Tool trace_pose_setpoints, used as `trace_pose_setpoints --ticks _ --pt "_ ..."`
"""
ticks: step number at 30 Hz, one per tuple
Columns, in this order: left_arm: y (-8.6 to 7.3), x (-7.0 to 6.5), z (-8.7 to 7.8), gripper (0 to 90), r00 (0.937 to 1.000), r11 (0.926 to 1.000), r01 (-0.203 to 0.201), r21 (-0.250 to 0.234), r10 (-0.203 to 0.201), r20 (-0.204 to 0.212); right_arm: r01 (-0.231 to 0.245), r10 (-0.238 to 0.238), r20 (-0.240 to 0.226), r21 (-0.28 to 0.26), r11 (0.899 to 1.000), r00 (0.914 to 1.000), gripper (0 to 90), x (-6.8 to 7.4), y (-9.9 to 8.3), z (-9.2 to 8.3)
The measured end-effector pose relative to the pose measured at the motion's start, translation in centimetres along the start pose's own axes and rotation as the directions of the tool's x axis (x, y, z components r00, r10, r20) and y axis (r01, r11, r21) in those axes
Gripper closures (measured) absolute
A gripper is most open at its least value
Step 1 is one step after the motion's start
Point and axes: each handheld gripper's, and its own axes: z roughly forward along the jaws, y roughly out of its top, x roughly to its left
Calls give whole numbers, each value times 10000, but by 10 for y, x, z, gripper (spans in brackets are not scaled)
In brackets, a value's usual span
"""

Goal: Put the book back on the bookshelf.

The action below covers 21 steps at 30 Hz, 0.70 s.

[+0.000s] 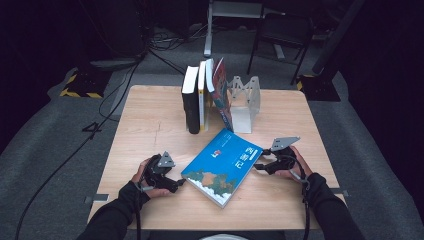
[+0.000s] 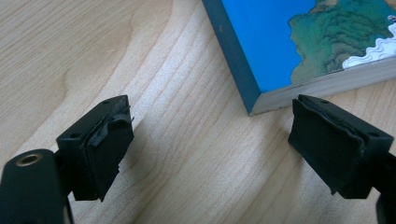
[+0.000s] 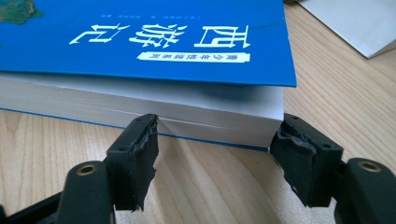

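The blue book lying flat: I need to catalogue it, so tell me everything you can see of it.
The blue book is a thick paperback lying flat on the wooden table, cover up and turned askew. The glossy cover carries white Chinese characters, a small white label and a green landscape with white waves at one end. The pale page block shows along the edges; the spine is darker blue. The left claw stands open at one corner, the right claw open against the page edge, neither gripping.
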Motion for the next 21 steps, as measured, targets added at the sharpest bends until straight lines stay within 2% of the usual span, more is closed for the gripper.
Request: trace_pose_setpoints --ticks 4,8,10,11,14,17,19,21 --pt "-3 5 -4 136 9997 9998 189 117 -187 -140 222 -222 12 155 9996 9998 377 6 1 -2" --pt "-7 13 -9 156 9996 9995 265 151 -263 -128 412 -409 -195 196 9990 9990 378 17 0 -4" --pt "-9 17 -11 168 9999 9998 164 134 -164 -15 604 -595 -394 232 9979 9975 379 28 -1 -7" --pt "-9 18 -12 168 9999 9998 96 176 -97 40 604 -595 -394 232 9979 9975 379 28 -1 -7" --pt "-9 19 -13 161 9990 9992 -310 261 301 338 736 -720 -581 253 9970 9957 379 44 0 -10" --pt "-9 21 -12 164 9987 9992 -318 258 307 417 920 -913 -573 99 9957 9942 382 58 -1 -15" --pt "-8 23 -11 163 9987 9993 -321 208 312 413 750 -751 -619 -45 9972 9953 382 66 -4 -19" --pt "-6 23 -9 163 9988 9993 -320 216 312 375 813 -816 -666 -76 9967 9944 383 73 -6 -23"
